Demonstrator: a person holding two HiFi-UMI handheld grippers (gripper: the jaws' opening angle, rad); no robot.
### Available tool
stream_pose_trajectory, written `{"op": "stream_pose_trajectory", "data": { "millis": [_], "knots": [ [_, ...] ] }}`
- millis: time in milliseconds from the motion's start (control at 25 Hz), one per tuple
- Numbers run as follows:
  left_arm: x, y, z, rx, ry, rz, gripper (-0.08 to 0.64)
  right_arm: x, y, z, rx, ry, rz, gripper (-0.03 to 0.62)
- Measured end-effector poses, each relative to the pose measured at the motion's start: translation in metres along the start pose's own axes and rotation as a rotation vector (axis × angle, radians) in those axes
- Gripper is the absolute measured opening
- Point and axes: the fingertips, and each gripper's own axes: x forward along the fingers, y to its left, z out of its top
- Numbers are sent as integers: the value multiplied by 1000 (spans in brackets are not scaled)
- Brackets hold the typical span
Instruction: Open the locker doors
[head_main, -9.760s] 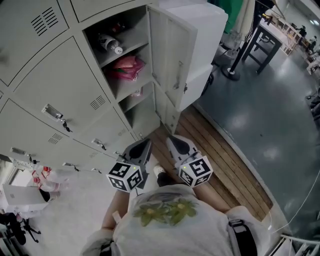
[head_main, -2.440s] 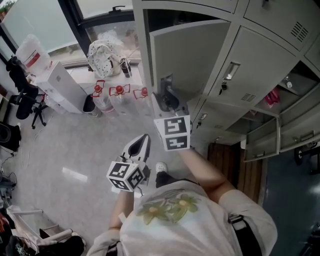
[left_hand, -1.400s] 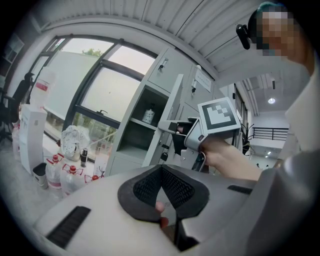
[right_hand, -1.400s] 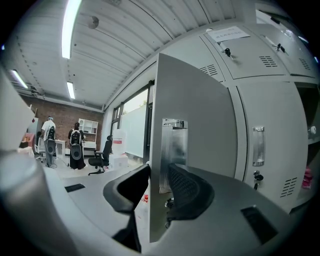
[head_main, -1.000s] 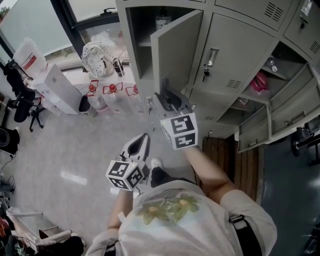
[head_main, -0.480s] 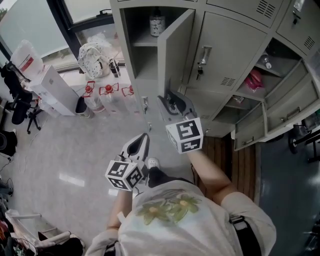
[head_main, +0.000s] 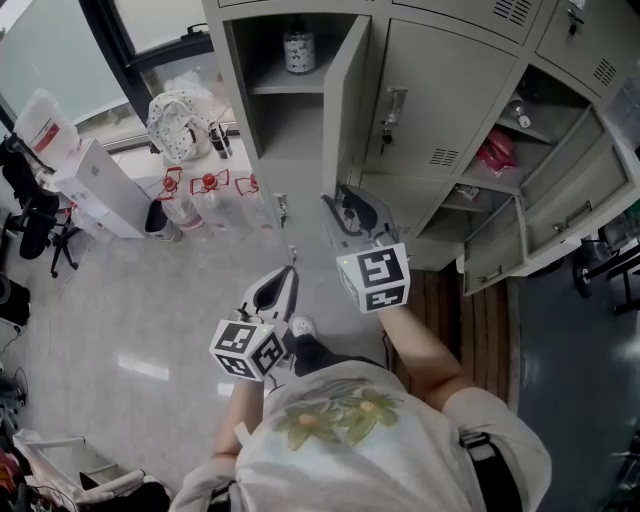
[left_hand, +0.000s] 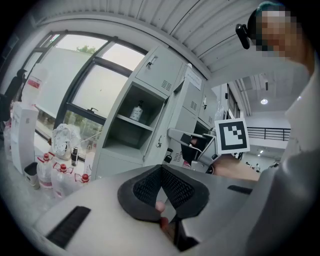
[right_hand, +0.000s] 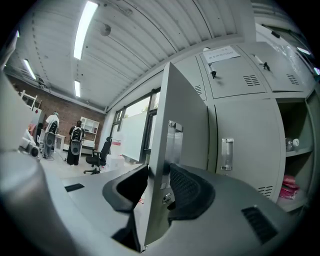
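Observation:
In the head view, the leftmost locker door (head_main: 347, 100) stands swung out, edge-on to me, with a jar (head_main: 297, 48) on the shelf behind it. My right gripper (head_main: 340, 197) reaches to that door's lower free edge. In the right gripper view the door (right_hand: 182, 115) runs between the jaws, and my right gripper (right_hand: 159, 170) is shut on its edge by the latch plate. My left gripper (head_main: 289, 273) hangs lower and left, away from the lockers. In the left gripper view my left gripper (left_hand: 161, 172) is shut, with nothing between its pads.
A closed door with a keyed handle (head_main: 392, 105) is just right of the open one. Farther right, open lockers hold a pink bag (head_main: 497, 155) and a bottle (head_main: 517, 112), with their doors (head_main: 570, 215) swung out. Red-capped water bottles (head_main: 205, 185) and a white box (head_main: 95, 180) stand at left.
The leftmost door has swung wider open, now nearly edge-on, and my right gripper has travelled with it. The left gripper has kept its place.

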Motion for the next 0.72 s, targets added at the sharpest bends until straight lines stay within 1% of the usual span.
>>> {"op": "stream_pose_trajectory", "data": {
  "millis": [320, 440, 720],
  "knots": [
    [10, -13, 1, 7, 0, -31, 29, -17, -12, -3, -25, 7, -35, 141],
    [12, -18, -1, 5, 3, -40, 29, -23, -19, -8, -21, 14, -53, 141],
    [11, -26, -9, 1, 14, -56, 29, -37, -30, -27, -10, 73, -95, 141]
  ]
}}
